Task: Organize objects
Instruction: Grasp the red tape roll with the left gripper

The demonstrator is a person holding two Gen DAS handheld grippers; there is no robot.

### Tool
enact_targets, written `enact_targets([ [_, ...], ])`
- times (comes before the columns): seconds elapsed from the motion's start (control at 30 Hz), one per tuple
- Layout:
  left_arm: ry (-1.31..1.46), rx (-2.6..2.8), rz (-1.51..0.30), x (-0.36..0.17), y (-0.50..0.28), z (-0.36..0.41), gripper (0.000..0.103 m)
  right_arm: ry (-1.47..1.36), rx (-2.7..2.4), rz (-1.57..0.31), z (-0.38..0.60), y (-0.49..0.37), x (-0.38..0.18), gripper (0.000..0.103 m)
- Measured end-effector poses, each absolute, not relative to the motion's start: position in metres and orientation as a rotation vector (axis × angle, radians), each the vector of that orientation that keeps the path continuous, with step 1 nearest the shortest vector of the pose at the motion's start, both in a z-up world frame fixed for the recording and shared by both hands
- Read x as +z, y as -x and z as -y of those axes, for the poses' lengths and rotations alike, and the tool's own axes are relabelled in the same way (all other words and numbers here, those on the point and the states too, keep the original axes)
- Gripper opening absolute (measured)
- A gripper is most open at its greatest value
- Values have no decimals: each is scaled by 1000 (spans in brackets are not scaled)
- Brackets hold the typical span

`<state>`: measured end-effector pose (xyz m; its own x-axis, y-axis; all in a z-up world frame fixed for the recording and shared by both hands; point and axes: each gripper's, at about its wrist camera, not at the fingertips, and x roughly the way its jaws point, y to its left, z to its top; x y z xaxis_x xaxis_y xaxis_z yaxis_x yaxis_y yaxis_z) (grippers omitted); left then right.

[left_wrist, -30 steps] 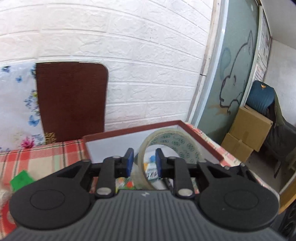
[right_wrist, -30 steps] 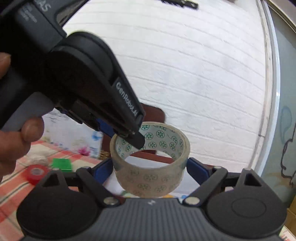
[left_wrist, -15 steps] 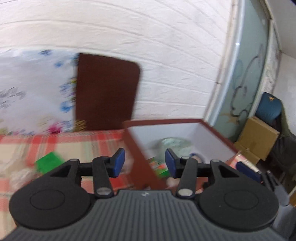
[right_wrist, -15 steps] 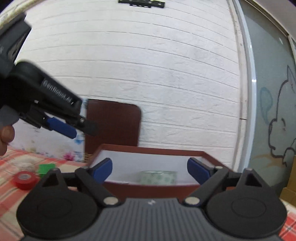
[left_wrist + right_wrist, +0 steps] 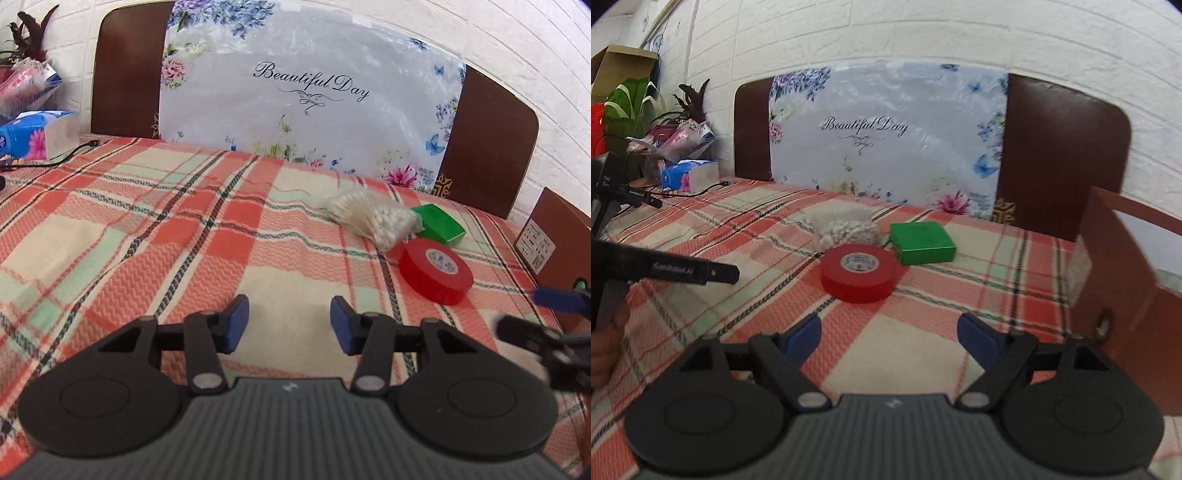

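Your brown box (image 5: 1137,280) stands at the right edge of the plaid cloth (image 5: 147,229). From the right wrist view you see only its outer wall and a strip of pale inner wall, so you cannot tell what is inside.

On the cloth, left of the box, lie three loose things. The red tape (image 5: 860,272) is a flat roll lying on its side with a white label in its core, nearest your right gripper (image 5: 889,334). Just behind it sits the green block (image 5: 921,242), a low flat rectangle, and beside that a clear bag of swabs (image 5: 371,216), its end touching the block.

Both your grippers hang above bare cloth, holding nothing. Your left gripper (image 5: 289,325) has its jaws spread wide, well apart from the tape. Your right gripper's jaws are wider still, pointed toward the tape.

At the far left stands a tissue pack (image 5: 37,134), with a floral board (image 5: 314,96) against the wall.
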<state>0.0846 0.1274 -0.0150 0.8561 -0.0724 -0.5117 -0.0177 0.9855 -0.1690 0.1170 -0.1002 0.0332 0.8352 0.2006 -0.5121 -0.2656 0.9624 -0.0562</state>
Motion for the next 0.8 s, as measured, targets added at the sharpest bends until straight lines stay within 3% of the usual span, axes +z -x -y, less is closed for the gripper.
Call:
enact_targets([
  [0.1, 176, -44, -534, -17, -84, -128, 53, 94, 266, -589, 83, -164, 27, 85],
  [0.2, 227, -61, -527, -19, -85, -136, 55, 99, 281, -660, 66, -200, 17, 76],
  [0.3, 242, -67, -524, -20, -84, -138, 55, 100, 261, -662, 62, -198, 17, 75],
  [0.6, 169, -71, -554, -15, -86, -123, 55, 74, 175, -683, 132, -76, 16, 76],
  [0.8, 226, -489, -704, 19, -72, -34, 53, 61, -23, -672, 194, -2, 19, 77],
])
